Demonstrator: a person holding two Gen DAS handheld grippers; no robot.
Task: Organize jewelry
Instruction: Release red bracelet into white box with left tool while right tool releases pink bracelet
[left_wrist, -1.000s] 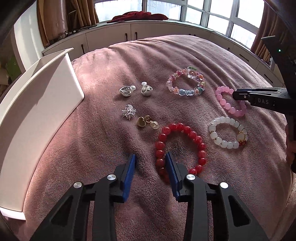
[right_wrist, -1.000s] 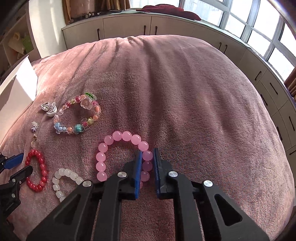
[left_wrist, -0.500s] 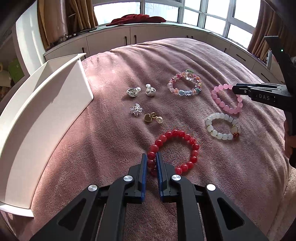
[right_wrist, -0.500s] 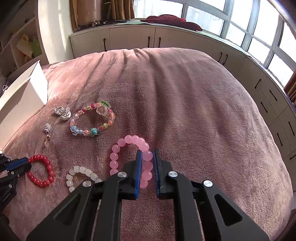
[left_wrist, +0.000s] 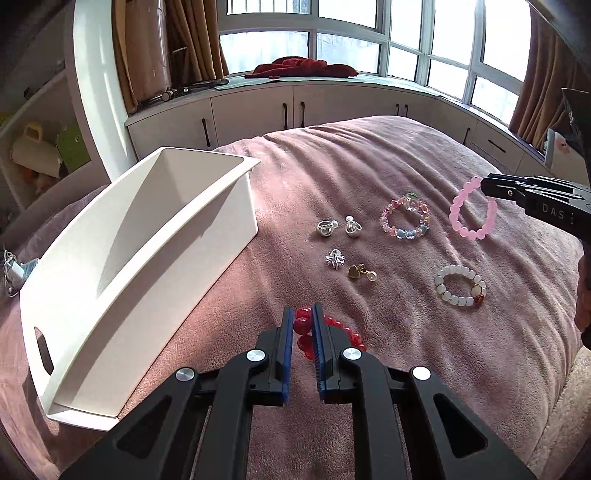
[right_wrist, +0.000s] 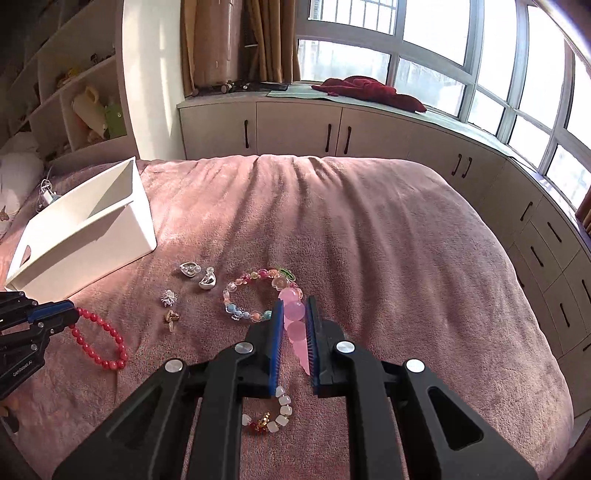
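With both claws clamped on beads, each bracelet hung clear of the bed. The left claw gripped the red bracelet; in its own view only a few beads showed between the blue pads, the rest hidden behind the right finger. From the right wrist view the full red loop dangled below that claw's tip, off the blanket.

The right claw pinched the pink bracelet. Its own camera saw just three or so beads plus a blurred pink streak lower down. The left view showed the whole pink ring hanging from the tip; that claw's body was cut off at the frame edge, with a bit of the person's hand barely visible.

Lying on the blanket: multicolour bracelet, white bracelet (partly covered by the right claw's left finger in the right view), two silver earrings side by side, a sparkly silver piece and a gold heart piece just beside it. Fine detail on the small pieces was too small to make out.

White bin sat on the bed to the left, well apart from the jewelry; nothing was visible inside, though its near floor was hidden by the wall.
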